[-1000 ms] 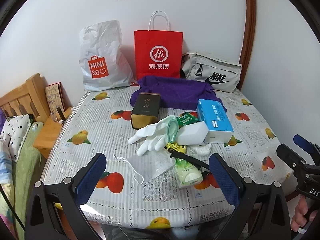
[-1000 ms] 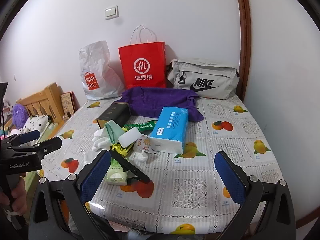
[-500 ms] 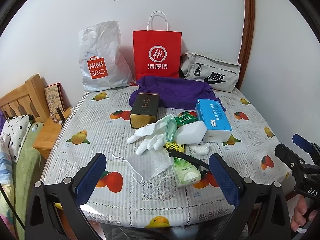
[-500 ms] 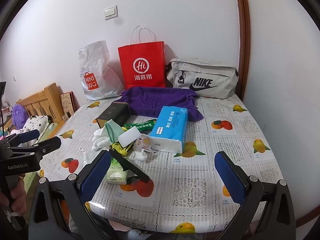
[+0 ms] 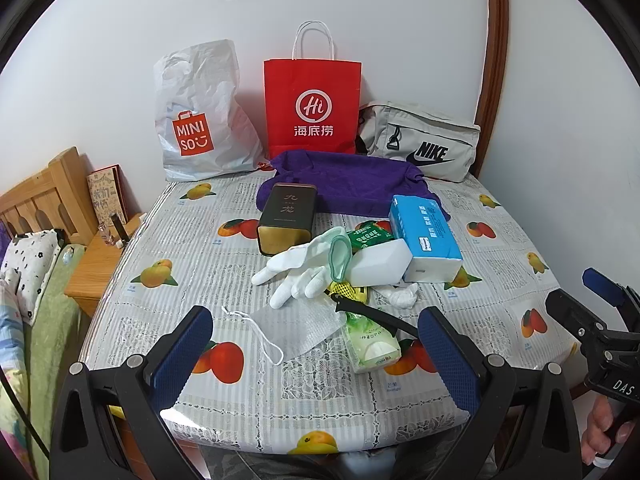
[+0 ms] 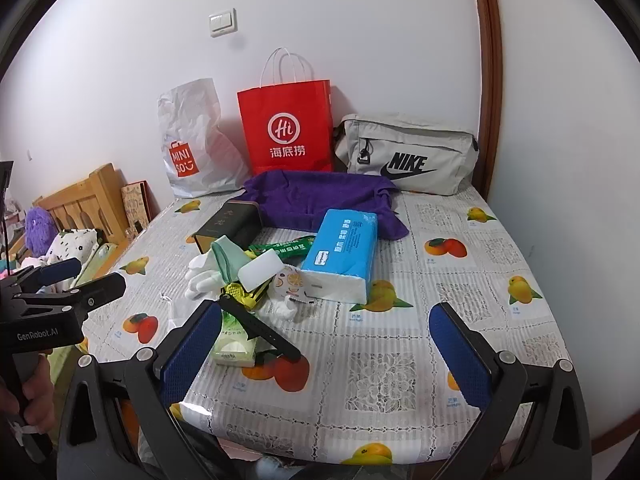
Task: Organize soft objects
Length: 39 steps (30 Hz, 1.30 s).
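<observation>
While both tongs hang wide and empty off the table's [image 5: 172,256] near edge, the white glove [image 5: 294,270] lies mid-table in a heap — ahead of the left gripper [image 5: 316,354], left-forward of the right gripper [image 6: 326,354]. Only the right view shows bare cloth along the right edge; the purple towel [image 6: 316,196] lies toward the far edge.

White table [image 5: 192,280] cloth printed with orange and yellow fruit; a purple towel [image 5: 352,184], blue tissue pack [image 5: 426,232], white glove [image 5: 296,272], red paper bag [image 5: 312,108], grey Nike bag [image 5: 424,144].
</observation>
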Available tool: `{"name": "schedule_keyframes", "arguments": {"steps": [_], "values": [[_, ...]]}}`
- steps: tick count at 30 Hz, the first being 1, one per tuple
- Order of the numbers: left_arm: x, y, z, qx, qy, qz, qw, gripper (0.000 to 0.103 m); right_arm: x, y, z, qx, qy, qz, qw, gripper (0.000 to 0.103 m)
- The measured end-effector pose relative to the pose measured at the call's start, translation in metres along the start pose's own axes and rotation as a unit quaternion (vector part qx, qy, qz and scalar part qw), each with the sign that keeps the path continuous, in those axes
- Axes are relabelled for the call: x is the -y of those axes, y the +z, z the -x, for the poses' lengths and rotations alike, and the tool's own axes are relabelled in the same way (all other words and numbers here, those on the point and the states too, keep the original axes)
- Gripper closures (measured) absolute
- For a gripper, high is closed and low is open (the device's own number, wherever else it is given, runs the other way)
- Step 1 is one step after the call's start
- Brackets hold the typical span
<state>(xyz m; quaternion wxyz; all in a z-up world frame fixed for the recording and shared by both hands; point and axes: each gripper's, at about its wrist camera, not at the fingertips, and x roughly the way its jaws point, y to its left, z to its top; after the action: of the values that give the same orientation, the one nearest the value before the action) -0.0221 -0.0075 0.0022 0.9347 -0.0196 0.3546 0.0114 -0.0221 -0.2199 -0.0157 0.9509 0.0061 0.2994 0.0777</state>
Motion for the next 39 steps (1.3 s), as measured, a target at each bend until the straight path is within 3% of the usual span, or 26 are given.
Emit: {"name": "schedule_keyframes", "arguments": {"steps": [39], "values": [[-0.0012,0.0018,-0.0012,-0.002,0.002,0.001,1.0000,0.000,-0.0043,0.0021,0.0027,0.003,-0.001,0.006,1.000,0.000]]}}
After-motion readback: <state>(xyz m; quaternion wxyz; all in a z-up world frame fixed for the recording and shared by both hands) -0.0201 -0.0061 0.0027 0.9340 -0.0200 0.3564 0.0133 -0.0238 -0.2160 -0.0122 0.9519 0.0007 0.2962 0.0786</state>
